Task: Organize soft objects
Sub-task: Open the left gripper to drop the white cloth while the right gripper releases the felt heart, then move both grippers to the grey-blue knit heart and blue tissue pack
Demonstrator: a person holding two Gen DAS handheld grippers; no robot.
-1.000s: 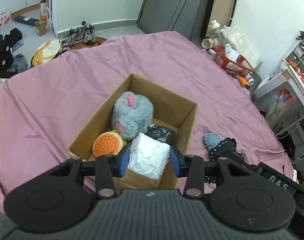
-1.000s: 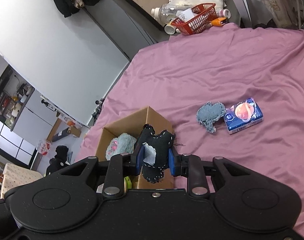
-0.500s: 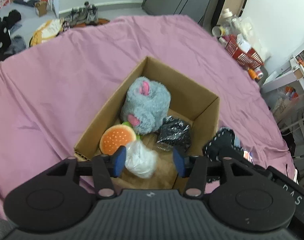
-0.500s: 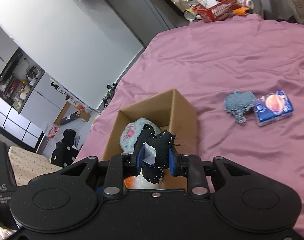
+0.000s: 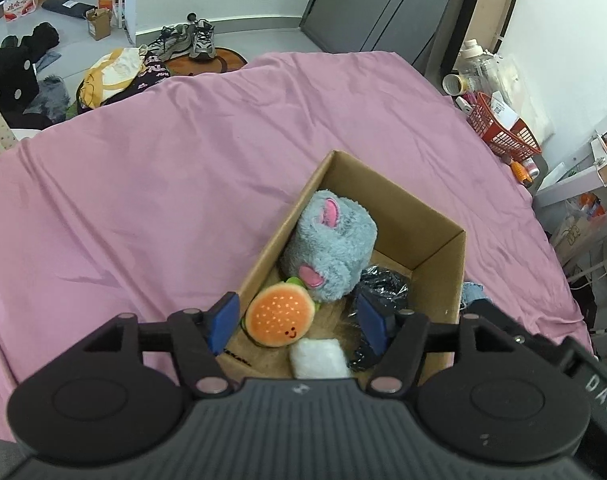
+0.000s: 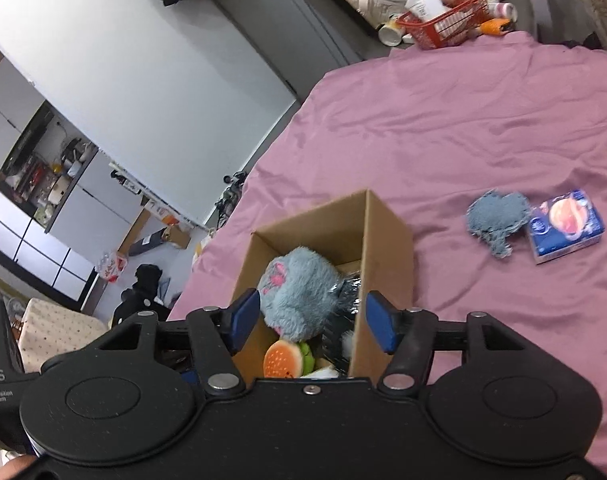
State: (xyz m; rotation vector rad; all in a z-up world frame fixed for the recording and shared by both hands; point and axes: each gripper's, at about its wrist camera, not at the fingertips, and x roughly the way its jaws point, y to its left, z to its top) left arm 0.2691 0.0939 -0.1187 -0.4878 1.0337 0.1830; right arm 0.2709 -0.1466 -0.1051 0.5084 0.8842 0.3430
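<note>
A cardboard box (image 5: 399, 208) sits on the pink bedspread (image 5: 183, 160). In it lie a grey plush toy (image 5: 327, 248), a burger plush (image 5: 279, 314), a white soft packet (image 5: 317, 358) and a black shiny item (image 5: 383, 284). My left gripper (image 5: 297, 322) is open and empty above the box's near end. My right gripper (image 6: 311, 326) is open and empty above the box (image 6: 383, 240); a black patch (image 6: 337, 340) lies inside against the right wall. A blue-grey fabric piece (image 6: 497, 220) and a blue tissue pack (image 6: 565, 226) lie on the bed to the right.
A red basket (image 5: 499, 128) with bottles stands past the bed's far right corner. Shoes and clothes (image 5: 143, 60) lie on the floor beyond the bed. Dark wardrobes (image 5: 383, 4) stand at the back. Shelving and bags (image 5: 583, 216) stand to the right.
My left gripper opened and dropped the white packet into the box. My right gripper moved over the box, opened and let go of the black stitched patch.
</note>
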